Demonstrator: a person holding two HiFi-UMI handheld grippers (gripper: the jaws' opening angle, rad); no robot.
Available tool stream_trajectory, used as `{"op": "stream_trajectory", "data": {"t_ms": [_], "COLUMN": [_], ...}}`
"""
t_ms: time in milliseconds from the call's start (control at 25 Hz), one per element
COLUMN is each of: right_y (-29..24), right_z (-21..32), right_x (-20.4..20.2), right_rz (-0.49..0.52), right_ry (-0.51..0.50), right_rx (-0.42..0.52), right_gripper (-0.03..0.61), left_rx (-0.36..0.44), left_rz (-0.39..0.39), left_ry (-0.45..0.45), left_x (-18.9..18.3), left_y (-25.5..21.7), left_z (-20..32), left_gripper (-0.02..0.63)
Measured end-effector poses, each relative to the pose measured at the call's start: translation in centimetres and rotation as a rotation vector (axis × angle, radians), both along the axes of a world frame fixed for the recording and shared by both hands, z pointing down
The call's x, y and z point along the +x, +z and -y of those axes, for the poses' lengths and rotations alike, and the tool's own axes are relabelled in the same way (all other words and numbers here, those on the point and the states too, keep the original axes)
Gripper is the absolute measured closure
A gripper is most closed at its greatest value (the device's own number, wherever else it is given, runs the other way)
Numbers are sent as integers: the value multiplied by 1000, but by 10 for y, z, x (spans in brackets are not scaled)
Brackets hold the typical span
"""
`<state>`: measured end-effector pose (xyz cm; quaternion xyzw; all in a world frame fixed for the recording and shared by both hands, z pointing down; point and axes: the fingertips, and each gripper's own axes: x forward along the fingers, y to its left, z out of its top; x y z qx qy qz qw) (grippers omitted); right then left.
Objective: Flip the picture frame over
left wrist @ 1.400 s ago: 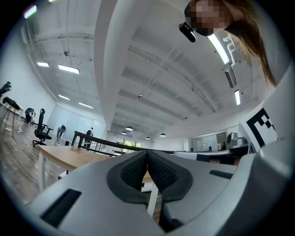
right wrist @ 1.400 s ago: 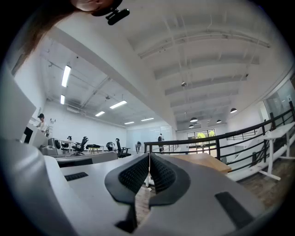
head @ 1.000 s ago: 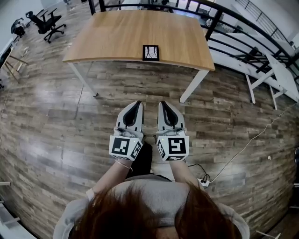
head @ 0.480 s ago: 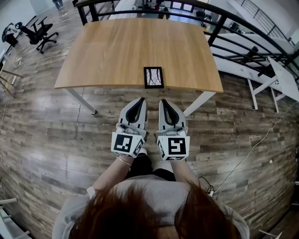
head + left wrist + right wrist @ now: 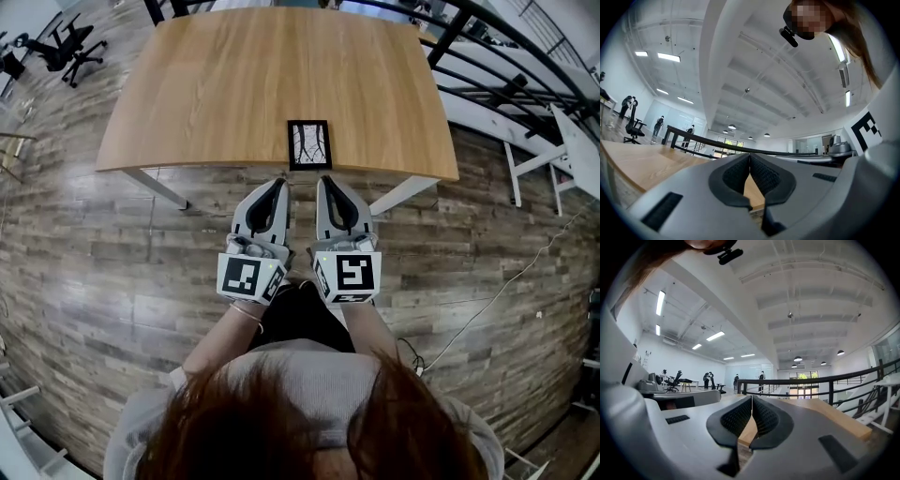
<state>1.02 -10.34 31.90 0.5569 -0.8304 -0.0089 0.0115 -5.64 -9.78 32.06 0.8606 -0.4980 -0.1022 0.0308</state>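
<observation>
A small black picture frame (image 5: 309,144) with a pale branch print lies flat near the front edge of the wooden table (image 5: 234,84). My left gripper (image 5: 278,182) and right gripper (image 5: 324,180) hover side by side just before that edge, tips pointing at the frame. Both are shut with nothing between the jaws. In the left gripper view the left gripper (image 5: 749,155) shows its pads meeting, and the tabletop (image 5: 637,164) stretches beyond. The right gripper view shows the right gripper (image 5: 752,398) closed the same way, with the table (image 5: 834,416) ahead. The frame is hidden in both gripper views.
The table stands on white legs (image 5: 155,187) over a wood plank floor (image 5: 84,272). A black railing (image 5: 459,28) runs behind and to the right, with white benches (image 5: 525,131) beyond it. An office chair (image 5: 61,47) sits far left. A cable (image 5: 487,300) trails on the floor at right.
The person has walked up to the table. Both grippers, still shut and side by side, have closed in on the table's front edge and the frame.
</observation>
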Motion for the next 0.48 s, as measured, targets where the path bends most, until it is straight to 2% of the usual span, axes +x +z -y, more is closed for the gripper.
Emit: {"op": "stream_trajectory", "data": {"t_ms": [280, 360, 480], "right_y": [56, 73, 99], "right_z": [27, 34, 47], "right_x": [-1, -1, 0], "right_rz": [31, 94, 289], "right_ry": [-13, -26, -38], "right_rx": [-150, -198, -287], "right_gripper": [561, 561, 560], "left_rx": [-49, -64, -90], "left_rz": [8, 13, 20], "left_ry": [-22, -23, -31], "left_x": [-2, -2, -6], "left_y": [23, 33, 47], "left_z": [14, 16, 21], "left_gripper": [607, 607, 607]}}
